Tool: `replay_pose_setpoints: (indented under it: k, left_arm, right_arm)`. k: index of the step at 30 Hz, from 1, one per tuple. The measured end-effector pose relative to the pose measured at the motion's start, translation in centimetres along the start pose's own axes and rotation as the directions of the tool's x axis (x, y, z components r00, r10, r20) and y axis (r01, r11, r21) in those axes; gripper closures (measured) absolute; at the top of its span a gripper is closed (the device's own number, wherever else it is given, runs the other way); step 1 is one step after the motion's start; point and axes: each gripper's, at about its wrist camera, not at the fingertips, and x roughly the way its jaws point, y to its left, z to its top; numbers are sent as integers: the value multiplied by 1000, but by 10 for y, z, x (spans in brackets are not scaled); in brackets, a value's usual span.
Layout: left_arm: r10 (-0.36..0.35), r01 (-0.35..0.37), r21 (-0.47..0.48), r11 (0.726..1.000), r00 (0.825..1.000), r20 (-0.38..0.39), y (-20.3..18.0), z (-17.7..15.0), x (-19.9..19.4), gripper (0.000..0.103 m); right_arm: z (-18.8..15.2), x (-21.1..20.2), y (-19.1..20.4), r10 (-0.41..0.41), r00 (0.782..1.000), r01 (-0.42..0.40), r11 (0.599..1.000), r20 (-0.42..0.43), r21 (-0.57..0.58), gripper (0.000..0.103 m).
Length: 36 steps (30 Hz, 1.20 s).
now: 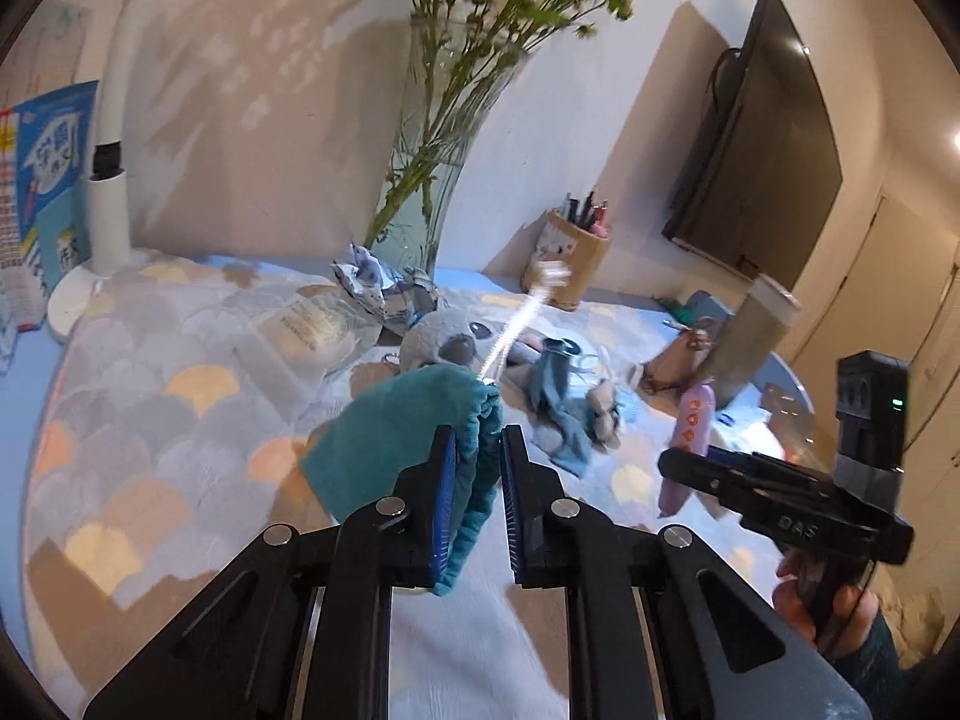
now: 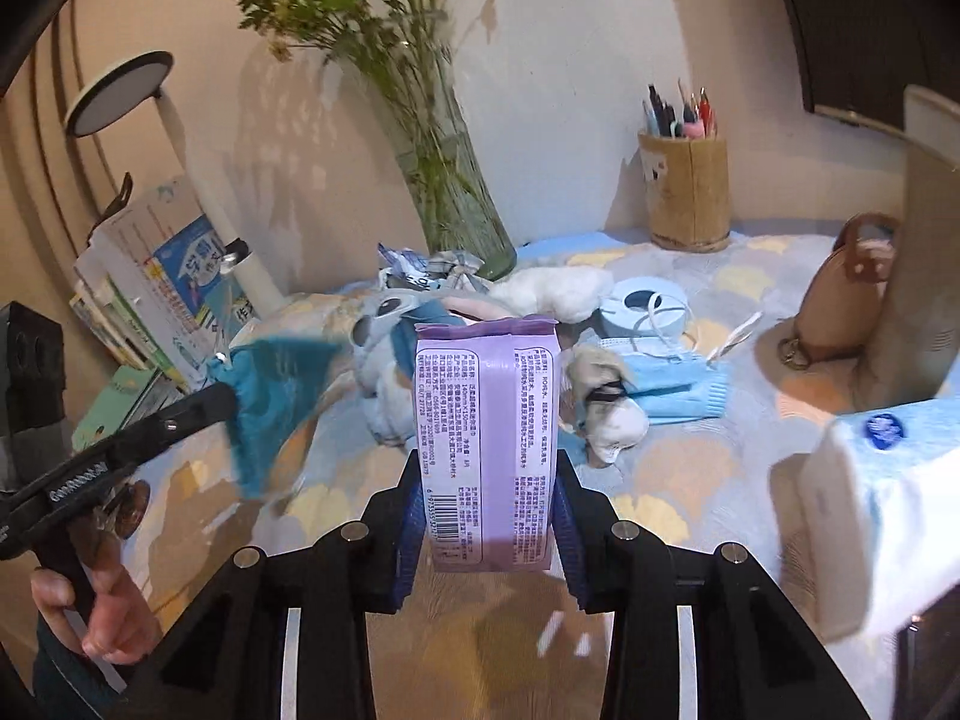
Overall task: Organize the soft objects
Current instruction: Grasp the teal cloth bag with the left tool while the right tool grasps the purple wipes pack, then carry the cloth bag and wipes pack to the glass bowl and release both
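Observation:
My left gripper [image 1: 478, 441] is shut on a teal cloth pouch [image 1: 408, 438] with a white drawstring [image 1: 516, 324], held above the table; it also shows in the right wrist view [image 2: 276, 408]. My right gripper [image 2: 487, 480] is shut on a purple tissue pack [image 2: 487, 444], upright between the blue pads; the pack also shows in the left wrist view [image 1: 690, 444]. On the patterned tablecloth [image 1: 150, 372] lie a grey-blue plush toy [image 1: 447, 342], a small plush animal [image 2: 606, 402], a blue face mask [image 2: 678, 387] and a white fluffy item [image 2: 552, 291].
A glass vase with flowers [image 2: 462, 204], a pen holder [image 2: 687, 192], a white desk lamp [image 1: 102, 210], stacked books [image 2: 156, 282], a brown pouch [image 2: 840, 300], a tape roll [image 2: 645, 306] and a white-blue tissue box [image 2: 888, 504] at the right edge.

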Motion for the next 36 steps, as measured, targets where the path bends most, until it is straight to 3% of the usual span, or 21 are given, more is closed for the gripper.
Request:
replay_pose_setpoints:
  k: [2,4,5,6,7,8,9,13,19,21,23,26,30,31,32,33,36]
  left_arm:
    - [-12,12,4,1000,999,-51,-1,-4,-9,91]
    - [38,-36,24,999,994,-105,0,-11,-9,90]
    - [65,-61,34,998,991,-117,1,-14,-7,79]
    - [109,-104,46,993,987,-121,2,-18,-2,57]
    - [138,-133,49,990,983,-120,3,-21,3,45]
    - [163,-158,48,986,979,-119,6,-23,8,22]
    - [178,-174,43,984,978,-111,8,-24,13,16]
    - [110,-106,31,994,982,-157,11,-25,44,16]
    - [135,-119,77,990,958,-253,5,-38,89,16]
    - [190,-167,108,980,947,-260,2,-41,95,30]
    - [229,-199,139,970,941,-249,-2,-43,95,52]
    - [246,-217,146,965,942,-229,-3,-44,91,82]
    - [196,-178,107,978,963,-184,-5,-43,70,88]
    - [185,-170,102,980,968,-169,-10,-42,63,88]
    - [182,-167,101,981,971,-153,-15,-41,54,88]
    - [177,-164,100,981,974,-141,-21,-40,49,88]
    - [125,-115,95,989,987,-103,-39,-29,30,88]
  right_arm:
    - [-2,-7,3,-1,999,0,1000,-34,-16,66]
    - [-7,-10,9,-37,994,32,998,-102,-52,65]
    - [-10,-8,11,-74,988,66,995,-136,-68,65]
    - [-15,-4,11,-107,979,94,992,-173,-84,65]
    - [-19,0,10,-127,971,110,990,-202,-93,65]
    - [-23,3,10,-136,966,118,988,-220,-95,65]
    - [-27,7,8,-137,962,119,989,-235,-93,65]
    - [-38,23,3,-114,953,100,993,-282,-66,65]
    - [-47,32,0,-106,949,93,994,-297,-58,64]
    - [-47,29,-3,-88,955,77,996,-284,-50,57]
    - [-46,28,-7,-85,959,77,996,-272,-40,37]
    - [-50,28,-6,-66,966,62,998,-251,-24,34]
    - [-54,25,0,-67,970,63,998,-232,-24,32]
    - [-55,26,1,-76,970,70,997,-230,-32,36]
    - [-56,26,6,-108,969,97,993,-224,-59,57]
    - [-57,28,10,-134,966,118,990,-220,-83,67]
    - [-57,25,20,-175,962,146,979,-208,-144,68]
